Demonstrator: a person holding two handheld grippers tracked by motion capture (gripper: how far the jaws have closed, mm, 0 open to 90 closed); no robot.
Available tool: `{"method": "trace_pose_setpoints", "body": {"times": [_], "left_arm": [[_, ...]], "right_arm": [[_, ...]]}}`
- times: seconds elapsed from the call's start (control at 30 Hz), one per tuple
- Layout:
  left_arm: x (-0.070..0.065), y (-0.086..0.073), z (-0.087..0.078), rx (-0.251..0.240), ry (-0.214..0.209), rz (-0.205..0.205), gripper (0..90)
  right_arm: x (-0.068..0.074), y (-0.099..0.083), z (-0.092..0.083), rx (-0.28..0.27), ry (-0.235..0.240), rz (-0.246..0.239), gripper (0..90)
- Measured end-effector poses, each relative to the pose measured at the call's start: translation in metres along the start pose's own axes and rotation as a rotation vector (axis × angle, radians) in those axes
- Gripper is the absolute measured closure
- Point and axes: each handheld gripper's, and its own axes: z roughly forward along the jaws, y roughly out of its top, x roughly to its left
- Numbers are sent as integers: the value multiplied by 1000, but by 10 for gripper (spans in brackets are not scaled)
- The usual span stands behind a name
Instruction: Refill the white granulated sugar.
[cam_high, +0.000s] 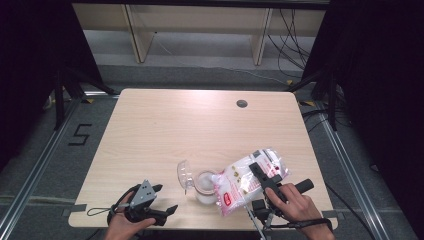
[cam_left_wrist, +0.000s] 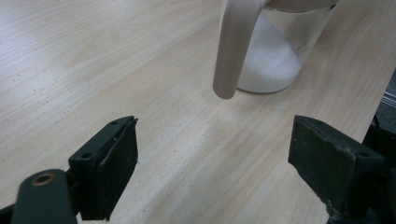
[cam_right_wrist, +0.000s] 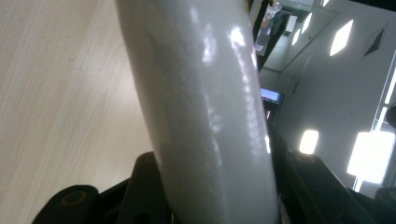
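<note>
pale wood table (cam_high: 165, 125), glossy white bag (cam_high: 248, 181) tilted over glass jar (cam_high: 204, 186), right fingers clamping it, left fingers wide

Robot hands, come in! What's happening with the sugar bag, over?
Right gripper shut on white bag, tilted over the glass jar. Jar part full of white grains, lid open. Left gripper open, idle near the table edge. Nothing in the way.

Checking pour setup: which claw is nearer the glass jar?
Right. The right claw grips the white bag tilted over the glass jar from its right. The left claw sits open on the table, apart on the jar's left.
</note>
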Motion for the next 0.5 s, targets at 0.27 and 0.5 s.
{"method": "trace_pose_setpoints", "body": {"times": [0.27,0.5], "left_arm": [[0,0,0,0,0,-1,154],[1,0,-1,16,-3,7,154]], "right_arm": [[1,-1,1,-2,5,6,657],[0,-1,1,-2,14,-23,659]]}}
